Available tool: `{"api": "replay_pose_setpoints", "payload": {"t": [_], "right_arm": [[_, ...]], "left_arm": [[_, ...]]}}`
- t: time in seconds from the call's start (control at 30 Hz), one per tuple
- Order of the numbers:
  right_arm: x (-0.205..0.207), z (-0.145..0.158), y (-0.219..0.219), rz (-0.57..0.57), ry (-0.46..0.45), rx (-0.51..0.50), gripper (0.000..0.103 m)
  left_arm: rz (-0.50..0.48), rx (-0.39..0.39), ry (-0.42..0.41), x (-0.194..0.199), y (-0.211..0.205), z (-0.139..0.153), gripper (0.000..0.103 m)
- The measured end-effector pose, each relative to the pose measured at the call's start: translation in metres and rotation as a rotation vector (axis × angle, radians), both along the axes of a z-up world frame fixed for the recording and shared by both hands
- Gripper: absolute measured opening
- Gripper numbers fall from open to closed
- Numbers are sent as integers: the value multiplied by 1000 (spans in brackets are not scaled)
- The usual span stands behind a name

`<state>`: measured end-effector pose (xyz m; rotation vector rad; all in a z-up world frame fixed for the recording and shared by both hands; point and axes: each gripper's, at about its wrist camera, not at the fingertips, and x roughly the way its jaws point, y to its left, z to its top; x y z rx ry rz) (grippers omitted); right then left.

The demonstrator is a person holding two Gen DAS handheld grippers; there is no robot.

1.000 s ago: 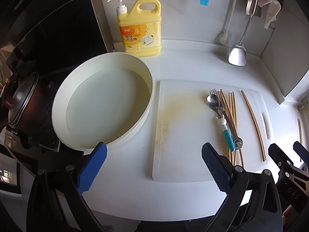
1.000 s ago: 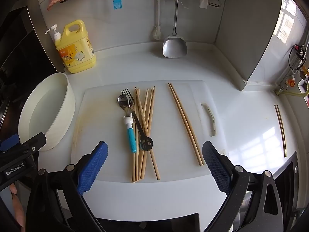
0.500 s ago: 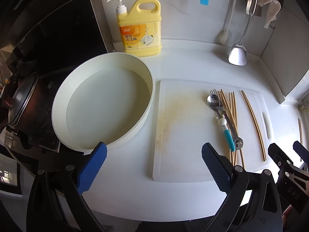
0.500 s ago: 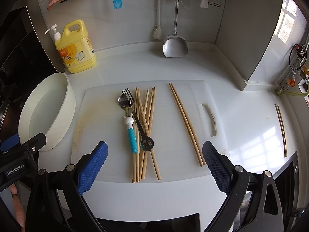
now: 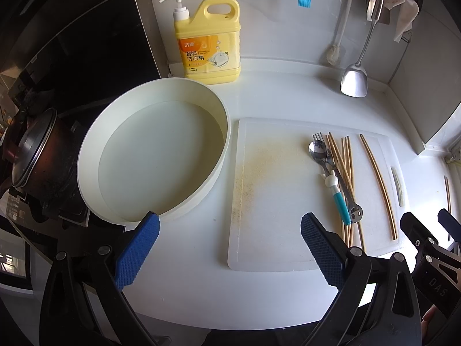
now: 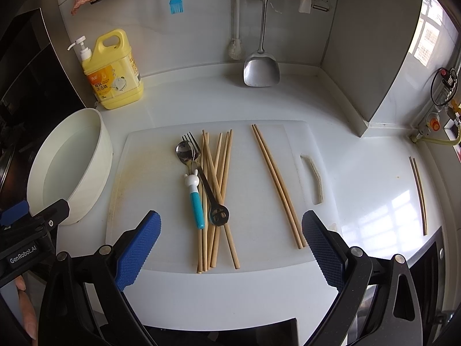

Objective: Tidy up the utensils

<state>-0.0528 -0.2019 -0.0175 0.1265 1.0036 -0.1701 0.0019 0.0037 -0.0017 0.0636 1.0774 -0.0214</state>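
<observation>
On the white cutting board (image 6: 161, 173) (image 5: 273, 201) lie a spoon with a teal and white handle (image 6: 193, 186) (image 5: 332, 186), a metal fork (image 6: 206, 176), a crossed pile of several wooden chopsticks (image 6: 219, 190) (image 5: 344, 161), and a separate chopstick pair (image 6: 278, 186) (image 5: 377, 186). An empty cream round basin (image 5: 155, 155) (image 6: 72, 167) stands left of the board. My left gripper (image 5: 229, 250) hangs open above the counter's front, between basin and board. My right gripper (image 6: 230, 248) is open above the board's near edge, nothing between its fingers.
A yellow detergent bottle (image 5: 207, 40) stands at the back wall, where a metal spatula (image 6: 261, 69), a brush and a blue silicone brush (image 6: 175, 5) hang. Another chopstick pair (image 6: 418, 193) lies on the counter far right. A dark pot (image 5: 31, 155) sits on the stove at left.
Both views have shifted very slightly; the grippers stay open and the utensils have not moved.
</observation>
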Motion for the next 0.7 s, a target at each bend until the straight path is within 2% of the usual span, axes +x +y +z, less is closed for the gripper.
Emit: {"api": "replay_pose_setpoints", "payload": {"t": [0.7], "right_arm": [[0, 2, -1, 1, 5, -1, 94]], "left_arm": [[-4, 3, -2, 0, -1, 2, 97]]}}
